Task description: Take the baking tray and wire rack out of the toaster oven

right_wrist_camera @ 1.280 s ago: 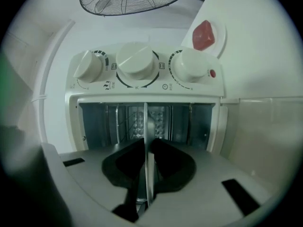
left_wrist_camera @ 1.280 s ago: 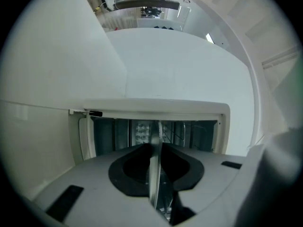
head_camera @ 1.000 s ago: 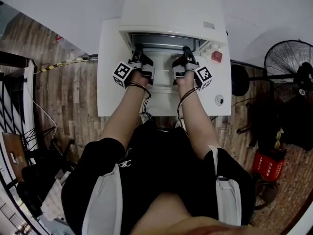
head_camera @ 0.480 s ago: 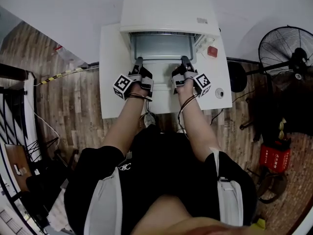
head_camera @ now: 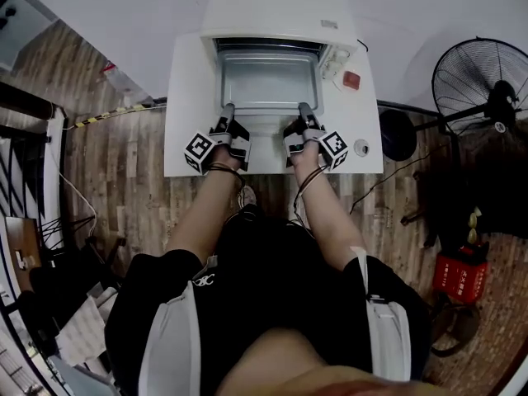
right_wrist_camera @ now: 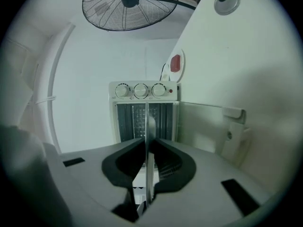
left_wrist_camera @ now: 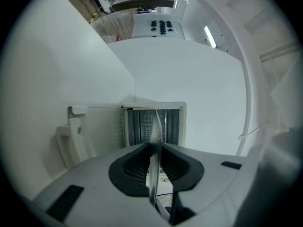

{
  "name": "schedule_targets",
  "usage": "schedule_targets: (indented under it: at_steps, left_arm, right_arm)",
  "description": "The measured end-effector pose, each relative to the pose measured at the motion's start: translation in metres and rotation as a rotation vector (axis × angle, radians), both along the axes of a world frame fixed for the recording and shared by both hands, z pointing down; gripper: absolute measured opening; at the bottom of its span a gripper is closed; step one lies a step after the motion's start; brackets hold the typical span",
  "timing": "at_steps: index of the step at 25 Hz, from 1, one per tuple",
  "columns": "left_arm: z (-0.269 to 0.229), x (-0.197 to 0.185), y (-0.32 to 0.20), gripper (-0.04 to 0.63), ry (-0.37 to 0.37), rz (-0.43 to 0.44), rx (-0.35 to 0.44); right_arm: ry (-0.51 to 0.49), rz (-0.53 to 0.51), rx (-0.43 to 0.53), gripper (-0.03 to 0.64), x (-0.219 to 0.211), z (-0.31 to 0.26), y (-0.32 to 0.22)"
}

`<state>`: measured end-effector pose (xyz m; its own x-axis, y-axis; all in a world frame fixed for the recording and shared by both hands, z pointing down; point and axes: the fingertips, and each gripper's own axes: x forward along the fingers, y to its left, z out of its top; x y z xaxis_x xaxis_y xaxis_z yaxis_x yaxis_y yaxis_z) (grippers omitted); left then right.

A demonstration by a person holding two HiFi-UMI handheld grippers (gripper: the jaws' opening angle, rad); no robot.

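Clamping: left tool (head_camera: 227, 109) and right tool (head_camera: 303, 107) both pinch the near rim of the flat silver baking tray (head_camera: 268, 81).
Tray: sticks out of the boxy white toaster oven (head_camera: 280, 11) on the white desk (head_camera: 186, 89).

Oven mouth: toaster oven (head_camera: 280, 11) opening filled by baking tray (head_camera: 266, 81), jutting over the lowered door (head_camera: 266, 143).
Left table (head_camera: 188, 97) strip: bare, passable.
Right strip: red object (head_camera: 352, 79), round fitting (head_camera: 360, 147).

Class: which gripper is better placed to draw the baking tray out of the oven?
Neither alone: left gripper and right gripper each clamp the baking tray at its near rim, so both pull together.
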<state>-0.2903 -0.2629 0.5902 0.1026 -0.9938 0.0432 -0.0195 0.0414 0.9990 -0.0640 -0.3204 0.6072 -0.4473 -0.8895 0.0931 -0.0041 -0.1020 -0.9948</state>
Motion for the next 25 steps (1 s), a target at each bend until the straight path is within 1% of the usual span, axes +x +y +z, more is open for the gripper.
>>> schedule_targets:
  at_steps: [6, 13, 18, 25]
  left_arm:
    - [0.0, 0.011, 0.037, 0.064, -0.007, -0.031, 0.007]
    - [-0.006, 0.039, 0.057, 0.064, -0.013, -0.016, 0.018]
    - [-0.01, 0.059, 0.062, 0.064, -0.019, 0.007, 0.023]
    - [-0.006, 0.096, 0.068, 0.063, -0.026, 0.073, 0.015]
  right_arm:
    - [0.019, -0.048, 0.02, 0.058, 0.009, -0.005, 0.027]
    - [0.016, -0.053, 0.035, 0.057, 0.035, -0.011, 0.043]
    - [0.02, -0.042, 0.047, 0.057, 0.056, -0.017, 0.049]
    - [0.024, 0.008, 0.043, 0.057, 0.094, -0.015, 0.063]
